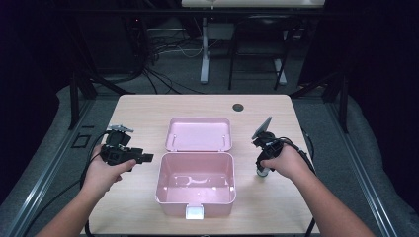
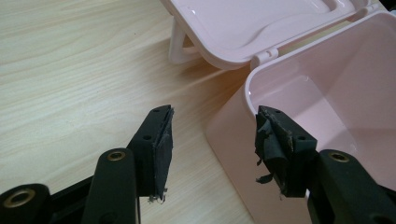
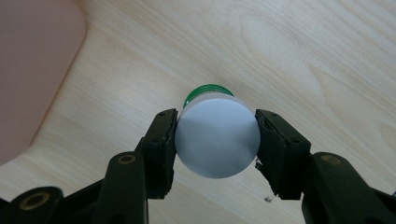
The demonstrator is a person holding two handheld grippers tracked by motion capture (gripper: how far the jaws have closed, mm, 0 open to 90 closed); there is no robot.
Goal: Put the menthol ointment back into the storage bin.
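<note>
A pink plastic box (image 1: 161, 183) stands open at the table's middle, its lid (image 1: 198, 133) laid back behind it. The inside looks bare. My left gripper (image 1: 144, 158) hovers just left of the box and is open; its jaws (image 2: 212, 140) straddle the box's near left corner (image 2: 233, 154) without touching it. Right of the box stands a small container (image 1: 263, 171) with a white cap (image 3: 217, 137) and a green body (image 3: 205, 88). My right gripper (image 3: 217, 140) points down over it, both pads pressed against the cap's sides.
A white latch (image 1: 194, 212) sticks out from the box's front wall. A dark cable hole (image 1: 238, 107) sits near the table's far edge. Bare wood (image 1: 138, 113) lies left and behind the box. The pink wall (image 3: 32, 70) is close beside the container.
</note>
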